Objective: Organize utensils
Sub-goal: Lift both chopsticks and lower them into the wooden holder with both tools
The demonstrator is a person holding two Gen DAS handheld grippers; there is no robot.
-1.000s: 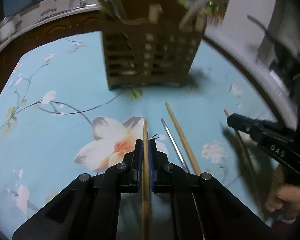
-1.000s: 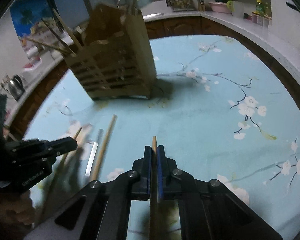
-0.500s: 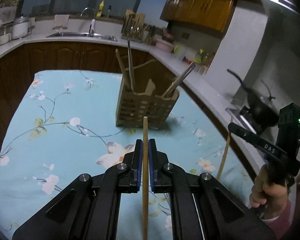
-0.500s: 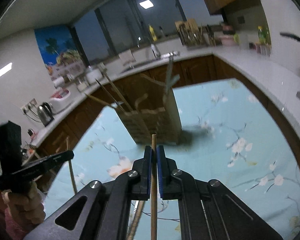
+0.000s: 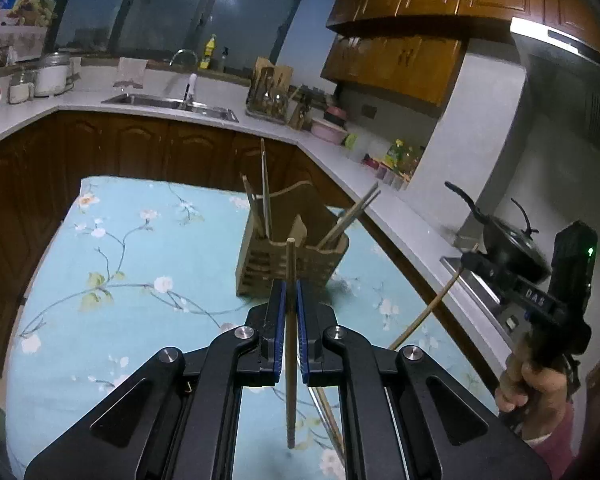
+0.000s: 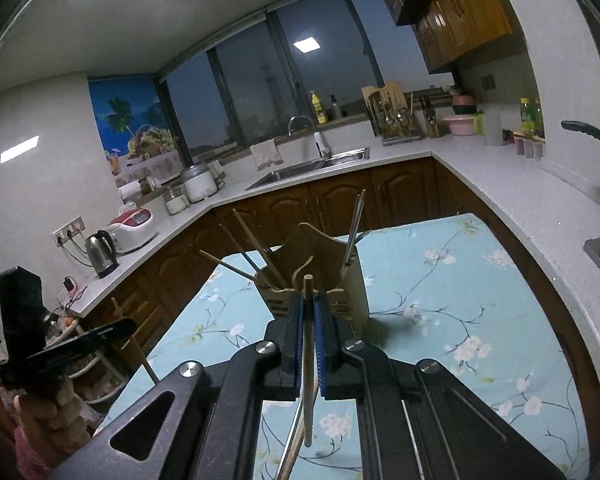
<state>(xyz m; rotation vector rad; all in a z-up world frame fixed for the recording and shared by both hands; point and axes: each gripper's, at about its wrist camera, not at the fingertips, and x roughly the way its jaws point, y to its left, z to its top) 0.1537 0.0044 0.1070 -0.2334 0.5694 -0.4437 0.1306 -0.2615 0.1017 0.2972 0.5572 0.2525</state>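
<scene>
A slatted wooden utensil holder stands on the blue floral tablecloth with several chopsticks in it; it also shows in the right wrist view. My left gripper is shut on a wooden chopstick, held high above the table and short of the holder. My right gripper is shut on another wooden chopstick, also raised. The right gripper shows at the right of the left wrist view with its chopstick hanging down. The left gripper appears at the left of the right wrist view.
More chopsticks lie on the cloth below the grippers. A white counter with a sink wraps around the table. A black wok sits on the stove at right. A kettle and rice cooker stand at left.
Both grippers have lifted their chopsticks off the cloth and risen well above the table, tilting upward. The holder now looks farther and lower.
</scene>
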